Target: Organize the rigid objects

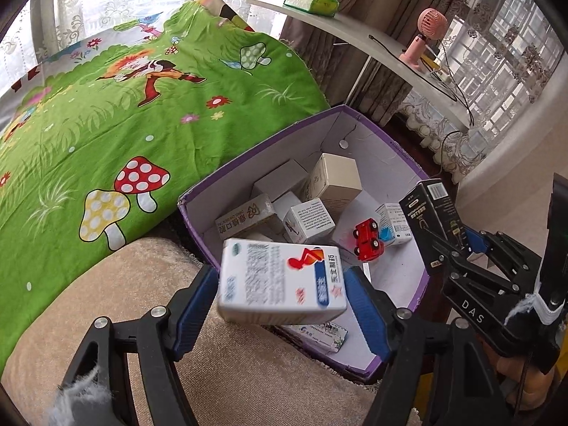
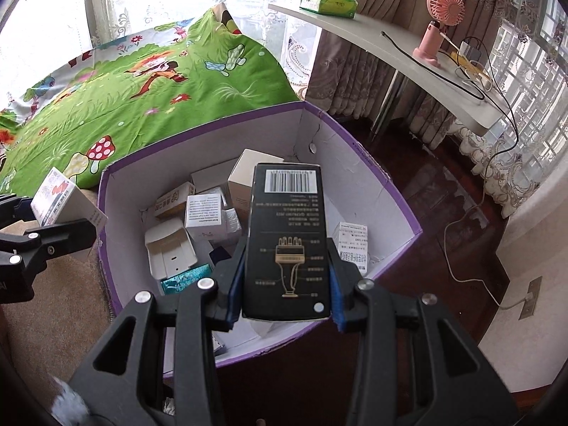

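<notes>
Red toy car (image 1: 368, 244) visible only in left wrist view. Right tool (image 2: 286, 284) grips black carton (image 2: 287, 241), long axis along fingers, barcode end forward over purple box (image 2: 372, 170). Left tool (image 1: 284, 300) wide; white carton (image 1: 282, 278) lies crosswise between its pads, blurred, contact unclear.

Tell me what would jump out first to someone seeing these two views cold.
The purple-rimmed cardboard box at centre, cluttered with small cartons and a red toy car. Over it, the right hand-held gripper clamps a tall black box with a barcode, while a white medicine box sits blurred between the left hand-held gripper's blue pads at the box's near edge. Behind lies a bright green cartoon mushroom bedspread.
</notes>
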